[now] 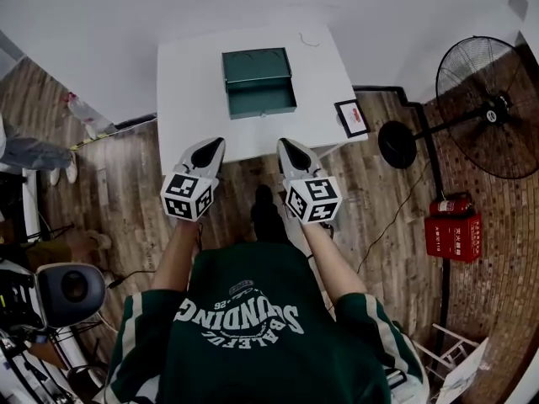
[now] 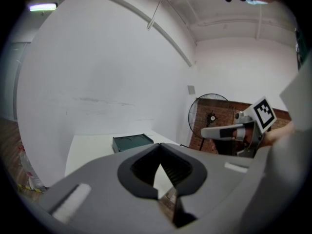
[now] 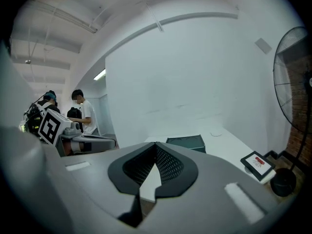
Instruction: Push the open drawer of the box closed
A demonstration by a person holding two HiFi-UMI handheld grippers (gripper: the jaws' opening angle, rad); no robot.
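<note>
A dark green box [image 1: 257,69] stands on the white table [image 1: 185,99]. Its drawer [image 1: 262,101] is pulled out toward me. Both grippers hover side by side over the table's near edge, short of the box and apart from it. My left gripper [image 1: 216,144] is shut with nothing in it. So is my right gripper [image 1: 284,144]. From the left gripper view the box [image 2: 132,142] sits far ahead beyond the closed tips of that gripper [image 2: 159,152]. In the right gripper view the box [image 3: 186,142] lies ahead and slightly right of that gripper's closed tips [image 3: 155,147].
A small framed picture [image 1: 351,117] lies at the table's right corner, and a thin cable [image 1: 307,39] near its far edge. A standing fan [image 1: 493,108] and red fire-extinguisher box [image 1: 452,225] are on the right. People [image 3: 83,113] stand far off.
</note>
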